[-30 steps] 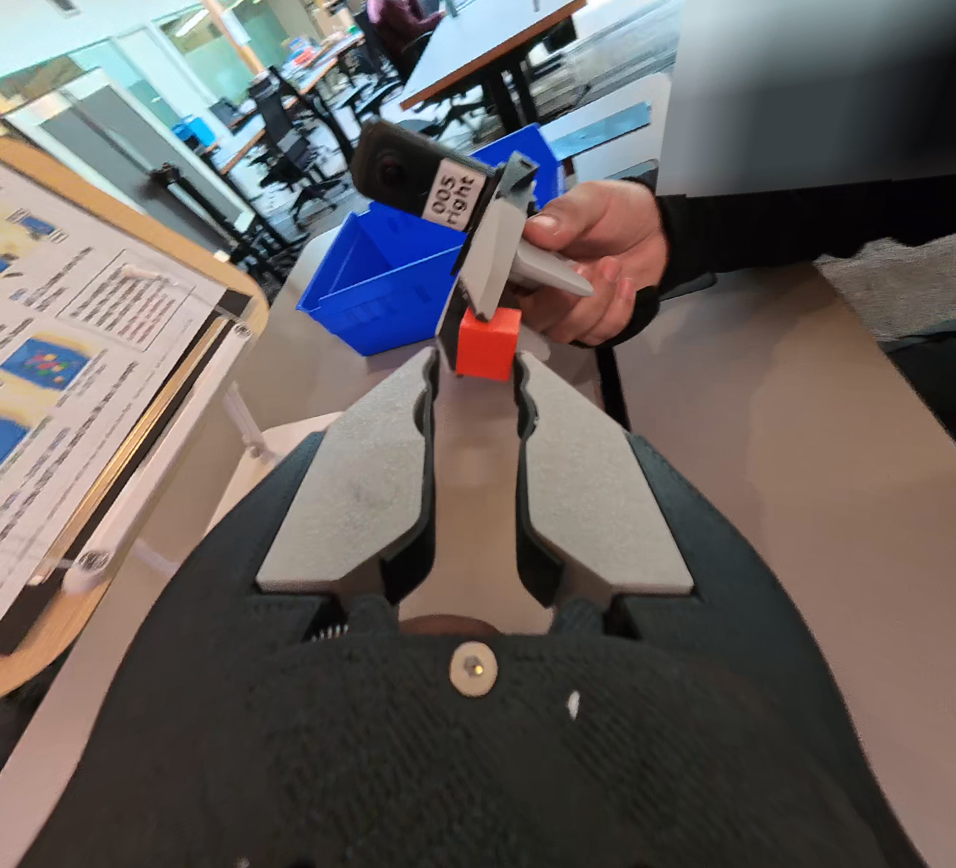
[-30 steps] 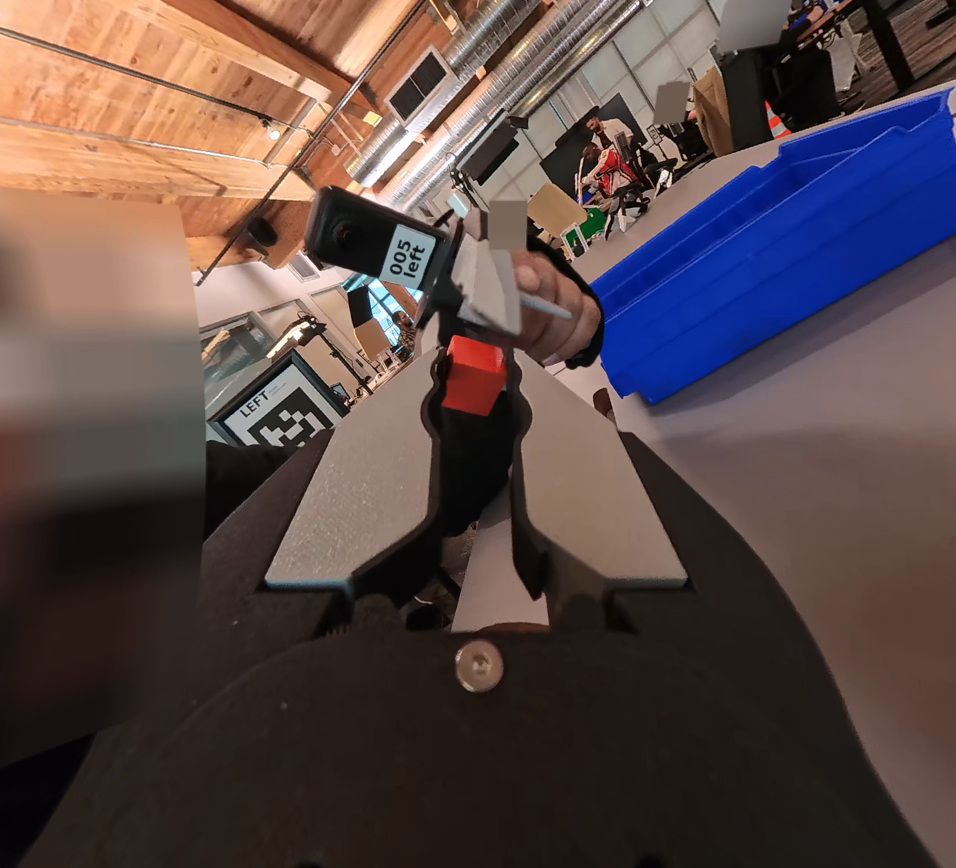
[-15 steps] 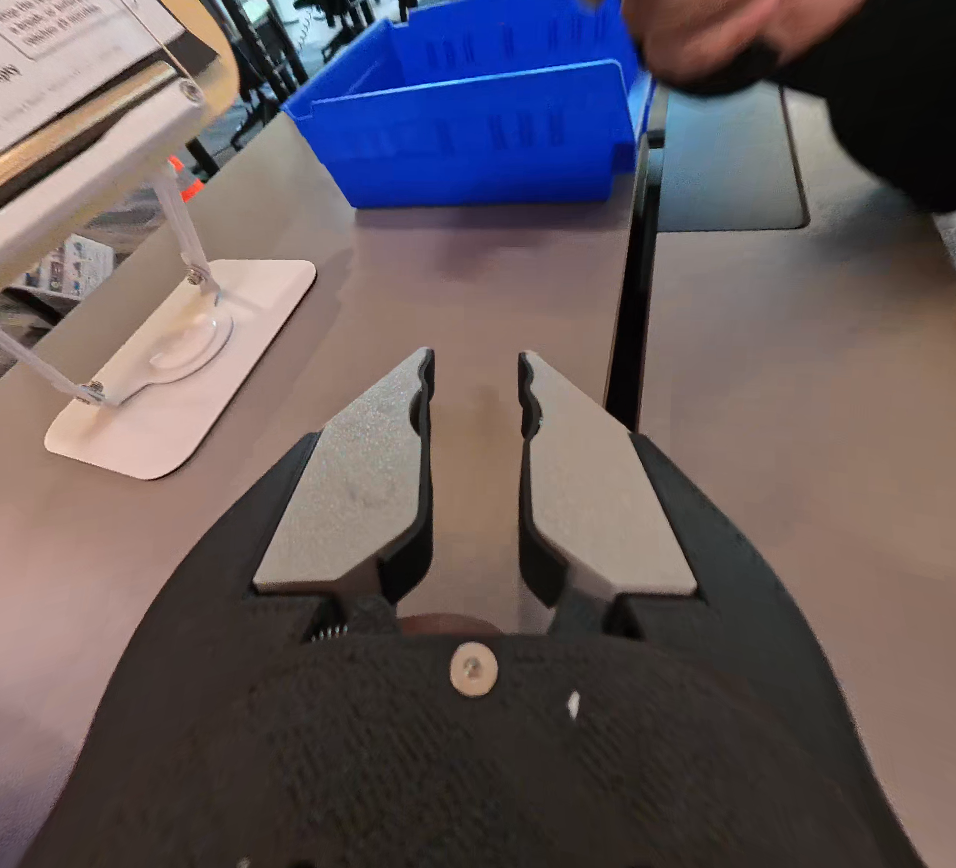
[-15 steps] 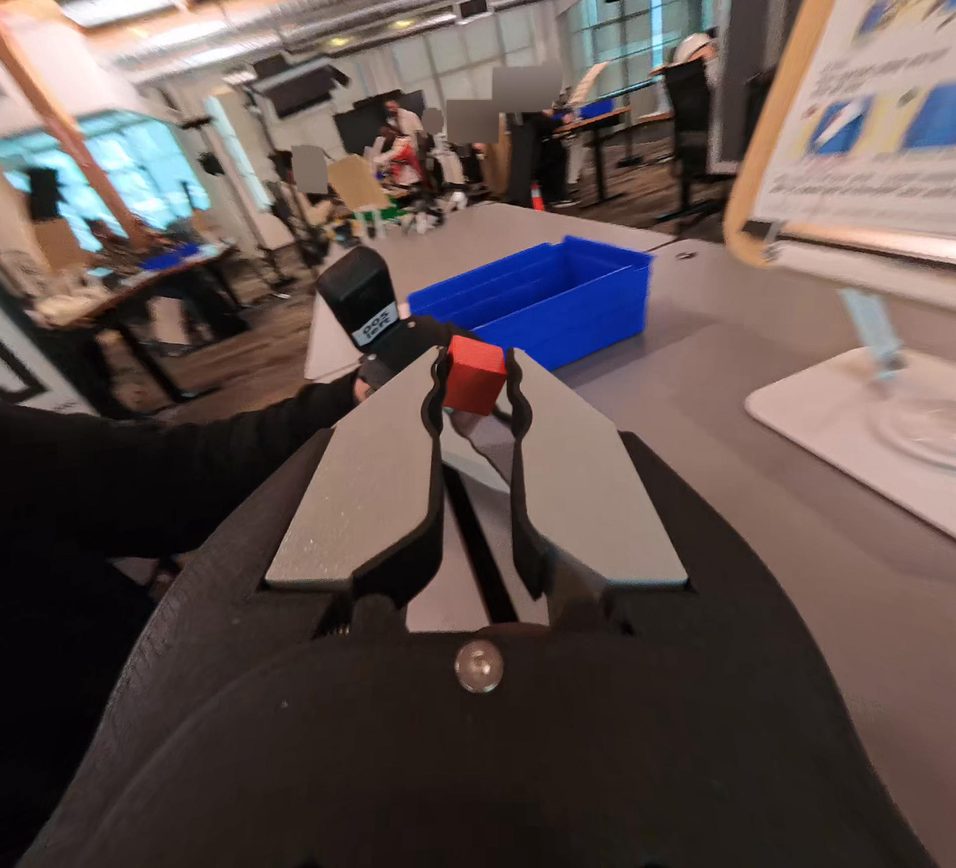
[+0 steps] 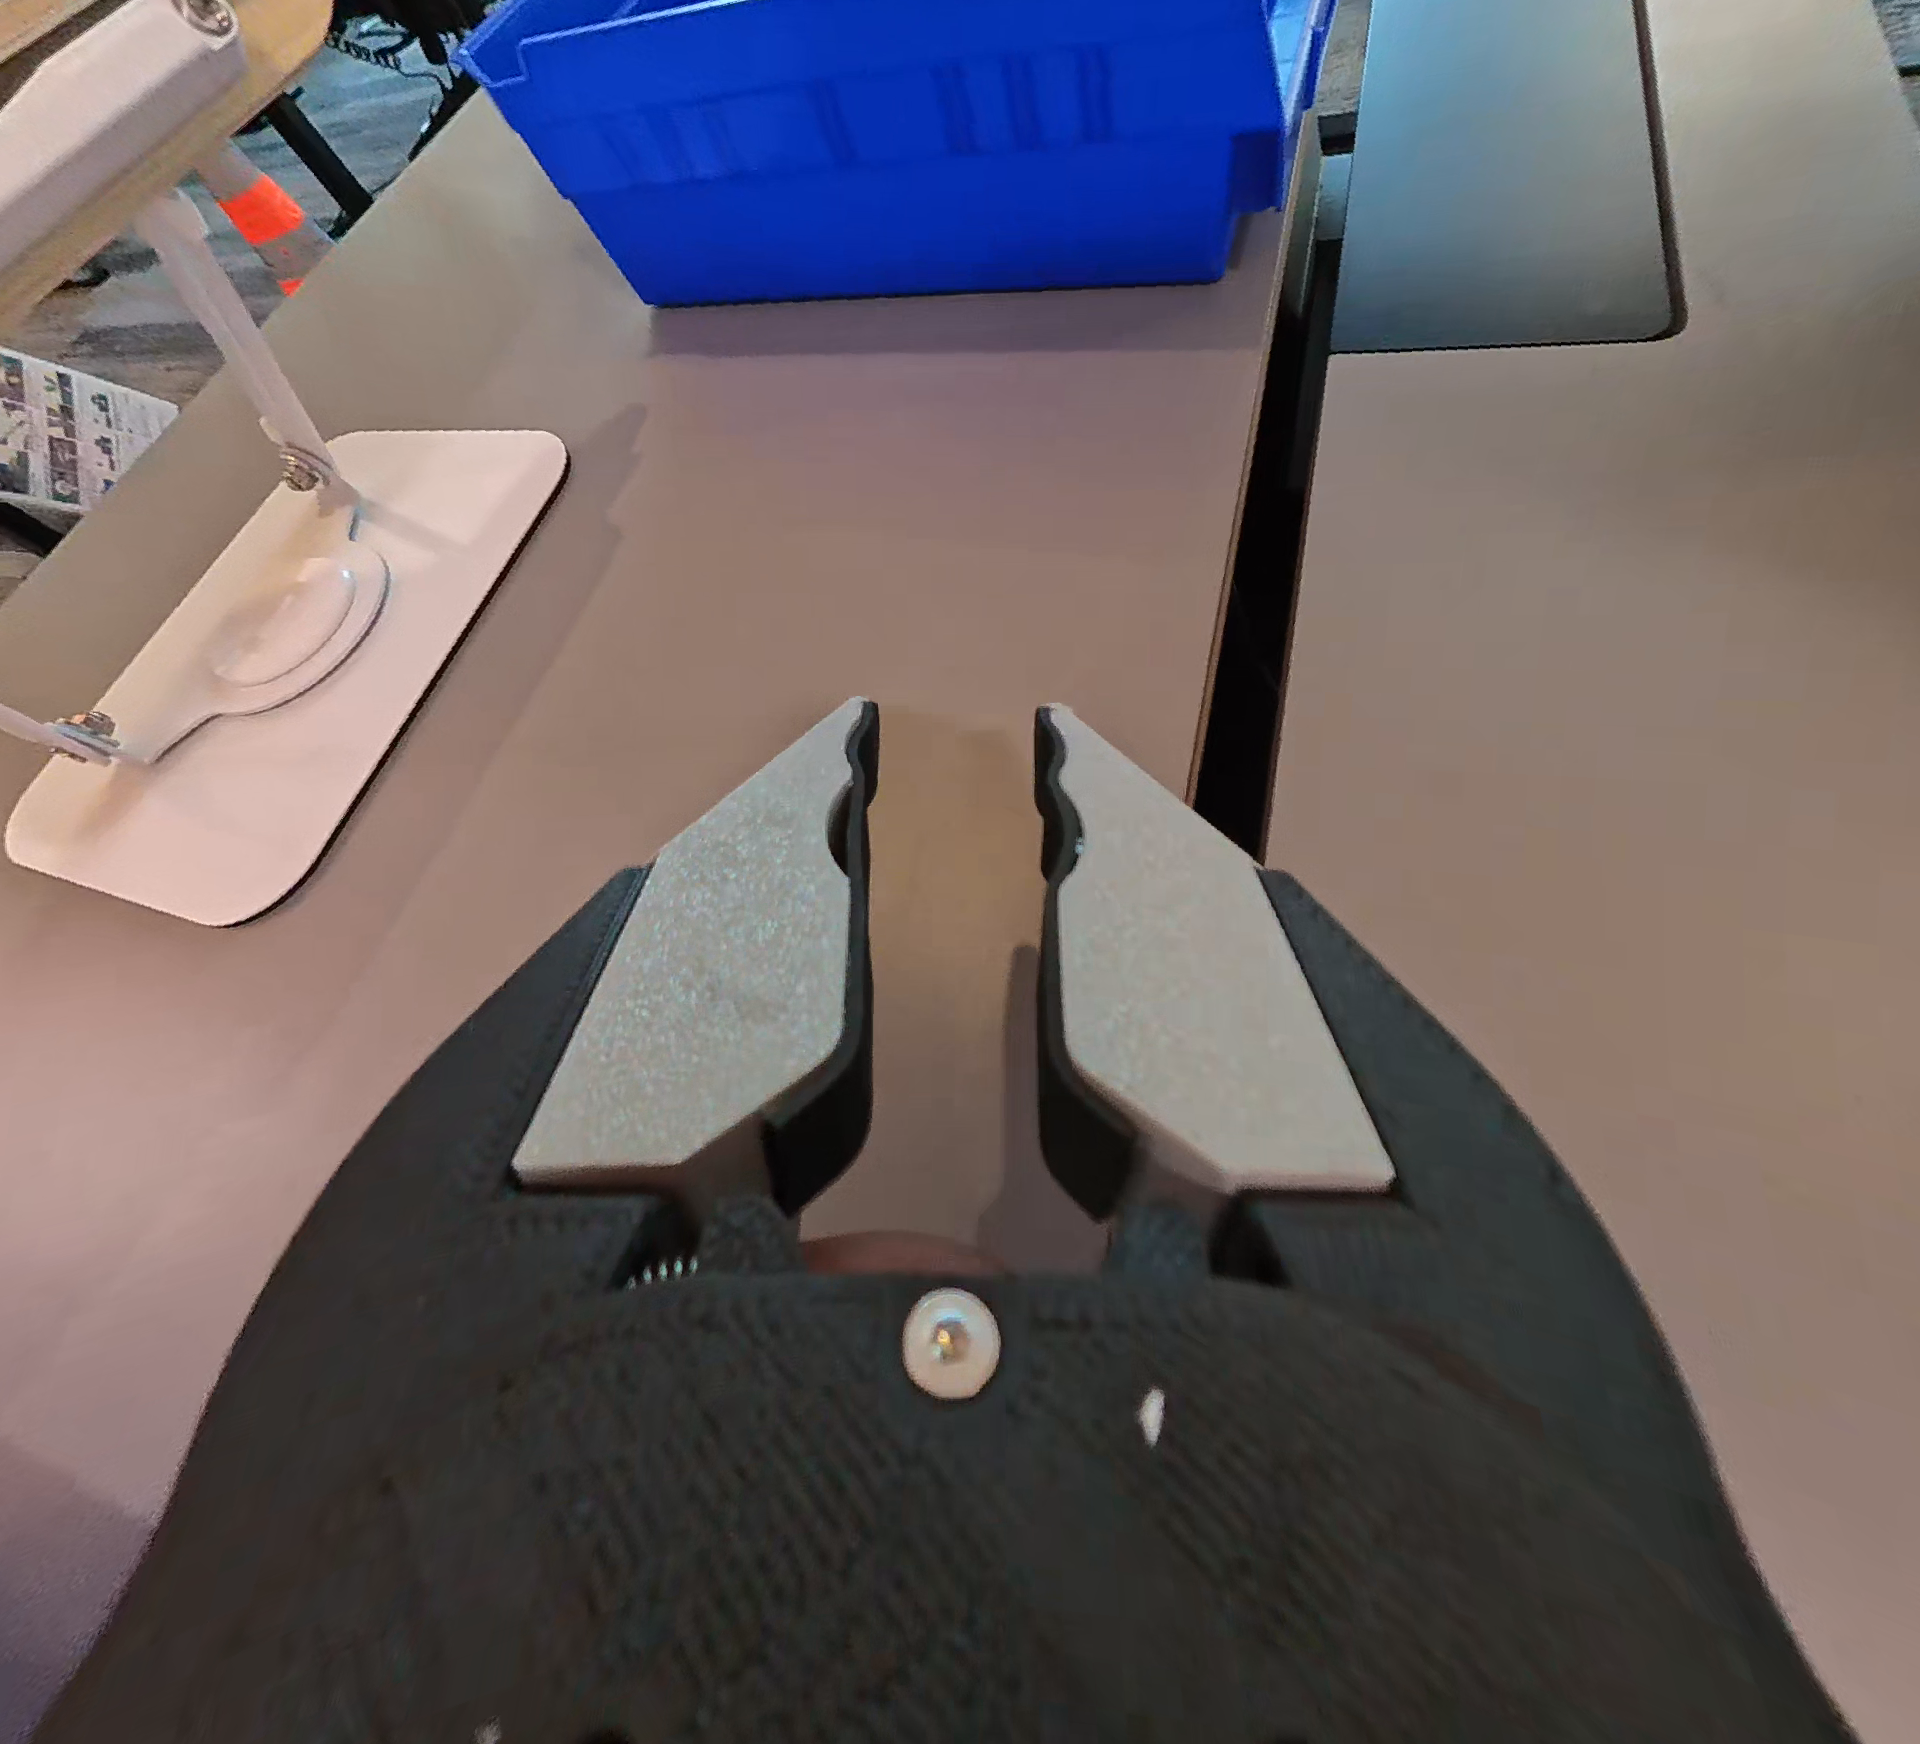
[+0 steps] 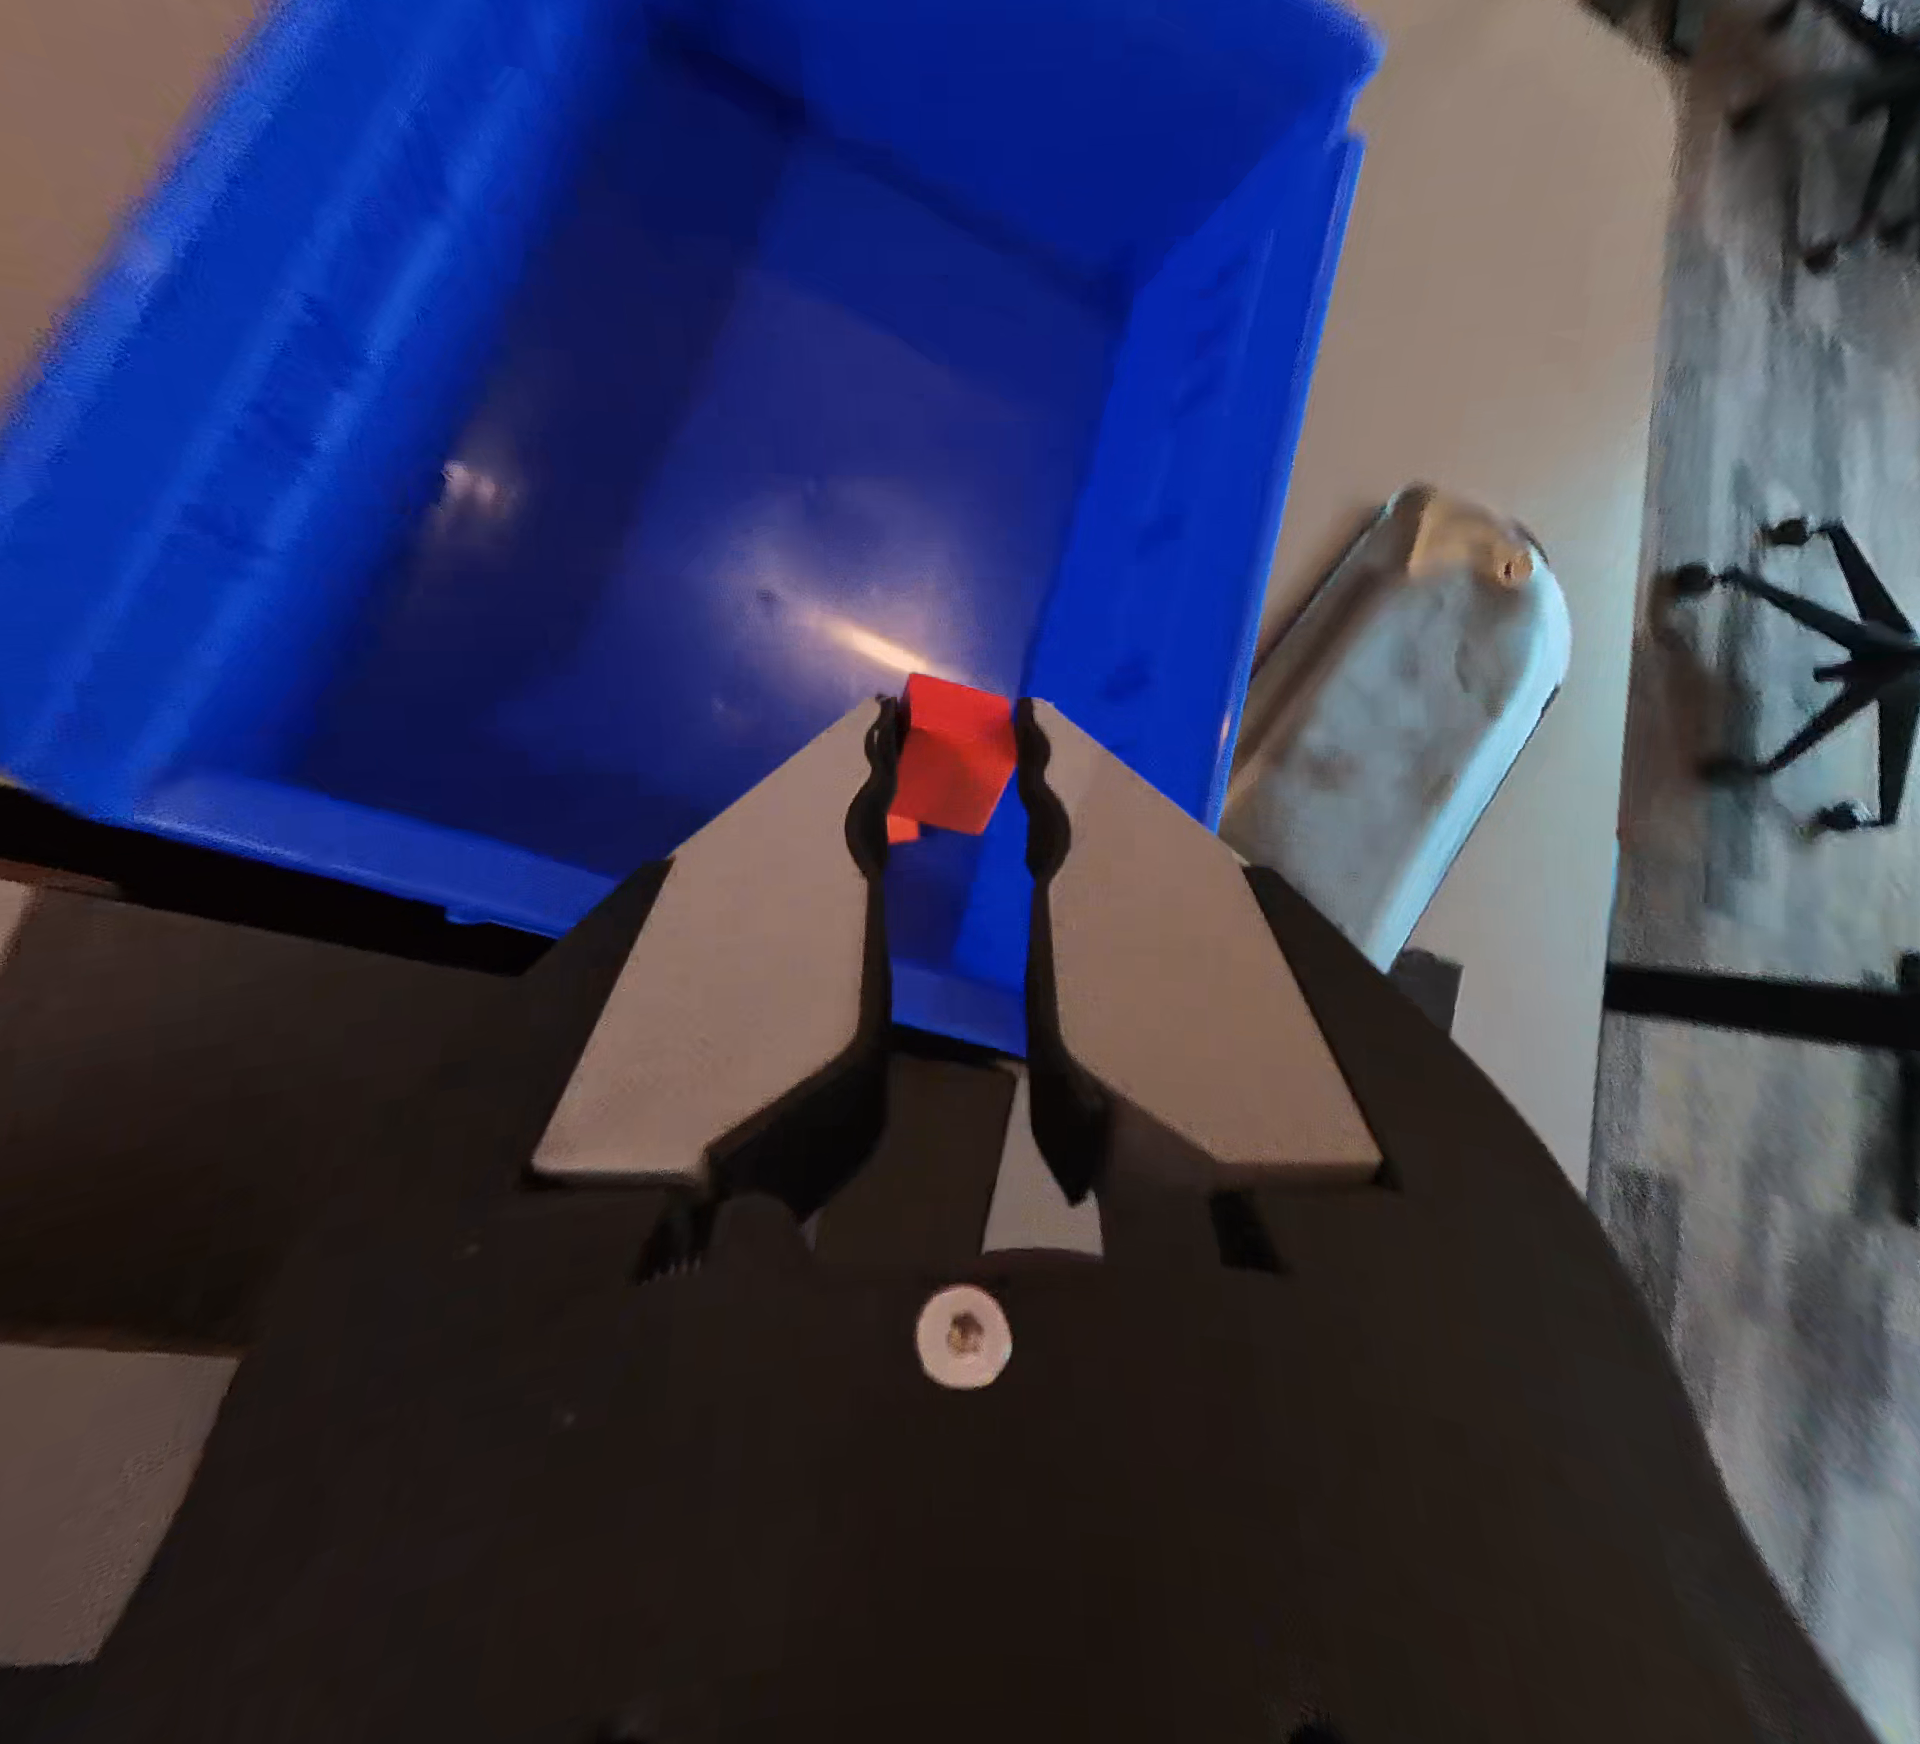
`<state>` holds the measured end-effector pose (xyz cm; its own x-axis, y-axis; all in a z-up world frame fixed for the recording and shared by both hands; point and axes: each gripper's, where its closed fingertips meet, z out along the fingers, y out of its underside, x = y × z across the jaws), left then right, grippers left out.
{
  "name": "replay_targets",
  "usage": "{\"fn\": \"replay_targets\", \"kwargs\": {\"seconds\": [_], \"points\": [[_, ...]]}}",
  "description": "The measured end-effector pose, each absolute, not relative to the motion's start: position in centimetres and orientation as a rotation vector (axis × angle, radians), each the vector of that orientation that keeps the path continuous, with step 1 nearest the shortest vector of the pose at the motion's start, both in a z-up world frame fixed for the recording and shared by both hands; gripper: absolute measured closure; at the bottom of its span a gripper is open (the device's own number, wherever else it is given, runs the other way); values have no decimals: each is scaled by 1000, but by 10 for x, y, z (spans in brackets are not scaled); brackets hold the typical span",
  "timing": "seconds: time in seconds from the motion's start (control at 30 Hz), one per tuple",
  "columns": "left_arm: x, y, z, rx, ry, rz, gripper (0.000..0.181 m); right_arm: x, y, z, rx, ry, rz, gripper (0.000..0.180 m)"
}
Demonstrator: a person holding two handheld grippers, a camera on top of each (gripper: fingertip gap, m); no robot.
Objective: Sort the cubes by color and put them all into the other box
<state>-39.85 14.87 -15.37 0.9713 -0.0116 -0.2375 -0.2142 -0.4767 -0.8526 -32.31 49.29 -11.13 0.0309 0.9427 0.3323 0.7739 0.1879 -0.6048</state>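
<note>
a: right gripper (image 6: 951,718)?
b: jaws pinching the red cube (image 6: 951,764) at their tips, above the blue box (image 6: 1164,468), over its near right corner. the cube has no long axis; one corner edge faces the camera.
a: left gripper (image 5: 956,723)?
b: jaws spread, nothing between, low over the table (image 5: 831,551), well short of the blue box (image 5: 935,136). a white stand base (image 5: 281,666) lies left of the box.

The left wrist view looks low along the table (image 5: 831,551) toward the blue box (image 5: 935,136); the right wrist view looks steeply down into that box (image 6: 1143,447), close above its near corner.
</note>
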Motion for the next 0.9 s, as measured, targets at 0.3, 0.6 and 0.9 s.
{"fn": "replay_targets", "kwargs": {"seconds": [0.3,0.6,0.9], "points": [[-417,141,-173,-2140,69,229,151,-304,521,-176,-1860,-1844,94,159],[-418,140,-180,-2181,38,192,145,-306,519,-156,-1820,-1811,163,150],[-416,140,-183,-2197,49,189,144,-359,348,-28,-1222,-1721,852,151]]}}
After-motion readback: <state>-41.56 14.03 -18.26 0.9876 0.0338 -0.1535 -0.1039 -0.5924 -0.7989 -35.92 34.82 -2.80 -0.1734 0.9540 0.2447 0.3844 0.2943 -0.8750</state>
